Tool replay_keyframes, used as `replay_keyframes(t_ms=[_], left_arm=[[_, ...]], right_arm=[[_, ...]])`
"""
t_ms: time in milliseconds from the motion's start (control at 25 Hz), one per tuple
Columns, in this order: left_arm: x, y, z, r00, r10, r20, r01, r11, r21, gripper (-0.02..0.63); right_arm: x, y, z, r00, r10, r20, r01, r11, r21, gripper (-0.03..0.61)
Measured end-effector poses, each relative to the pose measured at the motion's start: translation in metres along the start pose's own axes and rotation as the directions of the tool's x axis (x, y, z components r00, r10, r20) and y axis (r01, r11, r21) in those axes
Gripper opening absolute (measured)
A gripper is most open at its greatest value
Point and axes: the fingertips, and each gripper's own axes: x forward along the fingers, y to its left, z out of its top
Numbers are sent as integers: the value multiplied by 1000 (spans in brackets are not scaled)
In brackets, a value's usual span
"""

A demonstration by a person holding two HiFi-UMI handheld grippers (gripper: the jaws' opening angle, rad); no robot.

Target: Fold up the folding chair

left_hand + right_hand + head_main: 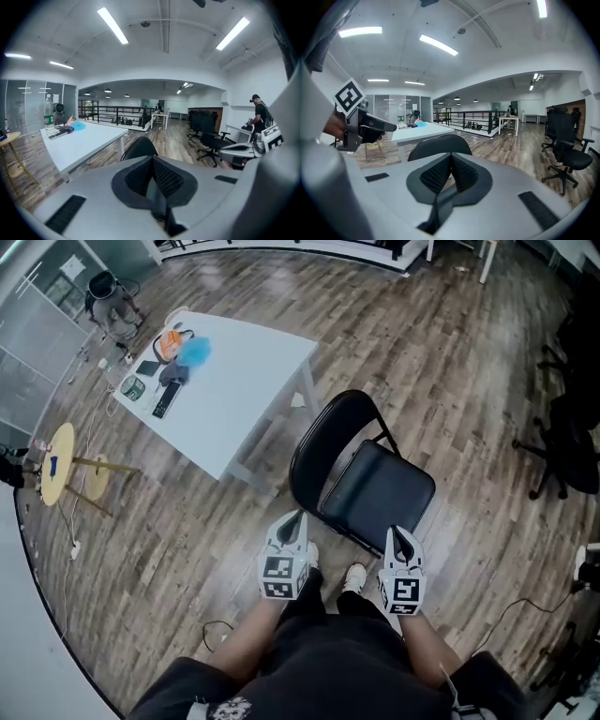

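A black folding chair stands unfolded on the wooden floor just in front of me, its seat flat and its curved backrest on the far side, toward the white table. My left gripper hovers by the chair's near left corner, shut and empty. My right gripper is at the seat's near edge, also shut with nothing in it. In the left gripper view the backrest rises beyond the closed jaws. The right gripper view shows the backrest just past its closed jaws.
A white table with a blue cloth, an orange item and small devices stands beyond the chair. A round yellow stool is at the left. Black office chairs stand at the right. Cables lie on the floor.
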Motion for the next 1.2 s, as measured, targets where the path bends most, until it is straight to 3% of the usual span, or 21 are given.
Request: replay_keyframes(t_ms=[240,480,640,760,800,840,880,1040,1200], left_arm=[[58,32,4,993,-21,-115,31,996,80,3],[116,76,4,976,-43,-211,81,982,170,11],[151,90,4,966,-68,-250,130,962,239,86],[167,90,-1,944,-95,-316,182,949,258,131],[171,89,-3,932,-104,-348,200,947,253,173],[174,88,-6,918,-111,-381,215,946,243,217],[178,87,-9,905,-117,-410,227,946,232,229],[197,84,-19,876,-119,-468,243,946,216,261],[219,79,-28,852,-115,-511,249,947,202,264]], right_arm=[[31,-22,-7,994,-97,-46,98,995,23,14],[69,-27,-33,973,-178,-145,195,975,111,14],[77,-37,-58,944,-254,-210,291,942,166,14],[77,-43,-82,926,-252,-280,312,930,194,15],[77,-44,-92,922,-235,-307,309,925,220,35],[77,-45,-102,919,-215,-332,304,920,248,128],[77,-46,-112,914,-196,-354,302,913,273,179],[77,-64,-158,886,-155,-437,322,884,338,219],[71,-93,-221,844,-113,-524,375,823,427,256]])
